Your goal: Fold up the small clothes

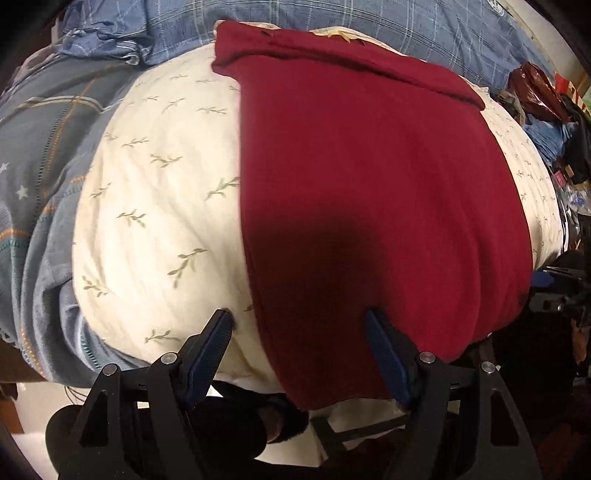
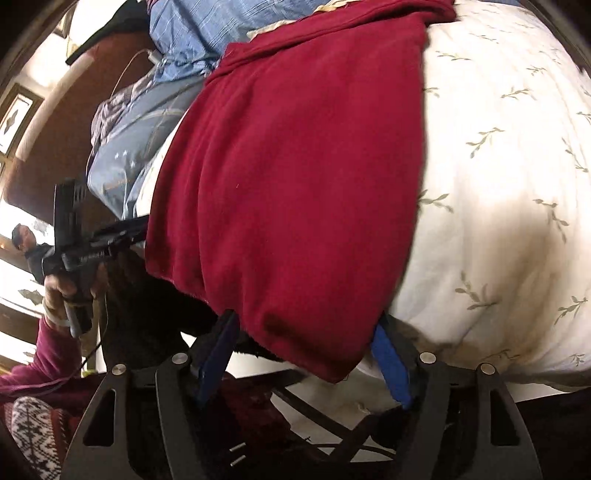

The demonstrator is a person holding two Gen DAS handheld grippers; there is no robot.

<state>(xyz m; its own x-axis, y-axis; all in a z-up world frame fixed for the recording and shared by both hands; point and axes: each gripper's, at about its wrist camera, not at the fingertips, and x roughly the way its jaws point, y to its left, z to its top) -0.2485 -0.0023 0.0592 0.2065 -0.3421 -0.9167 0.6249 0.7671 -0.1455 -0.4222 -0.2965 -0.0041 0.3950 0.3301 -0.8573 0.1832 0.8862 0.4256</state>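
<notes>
A dark red fleece garment (image 2: 295, 177) lies spread on a cream bedspread printed with green leaf sprigs (image 2: 498, 221), and its near hem hangs over the near edge of the bed. The right claw (image 2: 306, 332) points down at that hem with its blue-padded fingers (image 2: 389, 363) wide apart; the hem's lower corner hangs between them, and neither pad visibly presses on the cloth. Toward the far edge the garment is doubled over in a band, beside a rumpled blue checked cloth (image 2: 192, 33). At the left, a hand (image 2: 61, 295) in a magenta sleeve grips the black left claw (image 2: 122, 230), which reaches to the garment's left edge.
</notes>
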